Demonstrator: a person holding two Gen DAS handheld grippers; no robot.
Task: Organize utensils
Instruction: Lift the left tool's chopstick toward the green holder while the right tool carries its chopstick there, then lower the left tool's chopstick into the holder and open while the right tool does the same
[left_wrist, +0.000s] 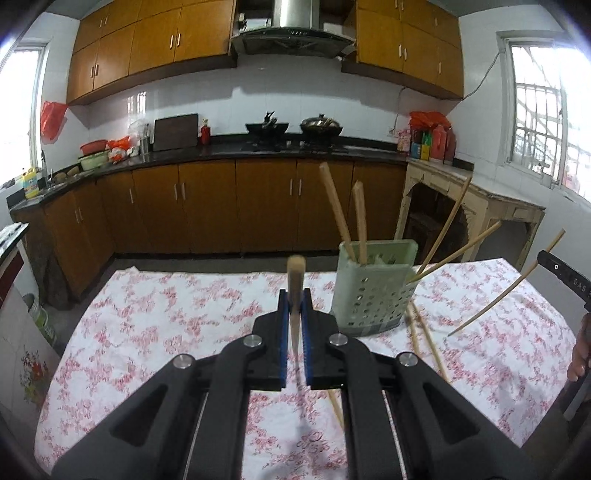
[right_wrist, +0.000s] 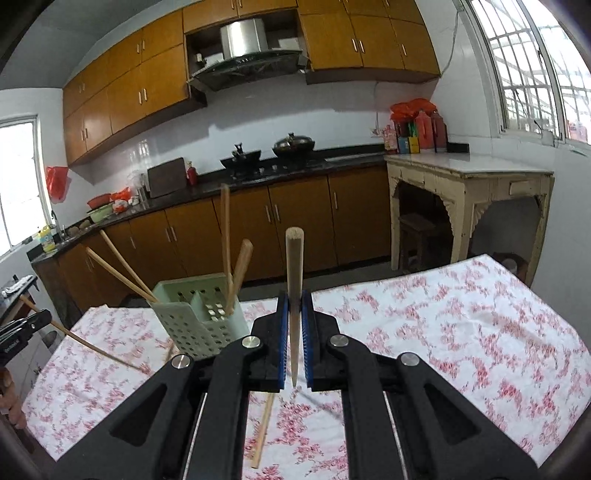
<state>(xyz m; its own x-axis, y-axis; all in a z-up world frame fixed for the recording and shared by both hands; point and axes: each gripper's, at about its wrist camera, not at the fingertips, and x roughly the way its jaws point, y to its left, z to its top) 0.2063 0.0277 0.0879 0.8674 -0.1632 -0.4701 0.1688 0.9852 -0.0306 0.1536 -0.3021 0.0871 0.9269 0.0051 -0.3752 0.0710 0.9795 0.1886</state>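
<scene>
My left gripper (left_wrist: 295, 295) is shut on a wooden chopstick (left_wrist: 296, 269) that stands nearly upright between its blue pads. Just to its right stands a pale green perforated utensil holder (left_wrist: 373, 295) with several chopsticks (left_wrist: 338, 210) leaning in it. In the right wrist view my right gripper (right_wrist: 294, 295) is shut on another upright chopstick (right_wrist: 294, 251), with the holder (right_wrist: 195, 325) to its left. Each gripper shows at the edge of the other's view with its chopstick slanting through it. Loose chopsticks (left_wrist: 424, 339) lie on the cloth beside the holder.
The table has a white cloth with a pink flower print (right_wrist: 461, 332). One more loose chopstick (right_wrist: 264, 424) lies under my right gripper. A hand (left_wrist: 580, 354) shows at the right edge. Behind are brown kitchen cabinets, a stove with pans, and a cream side table (right_wrist: 469, 177).
</scene>
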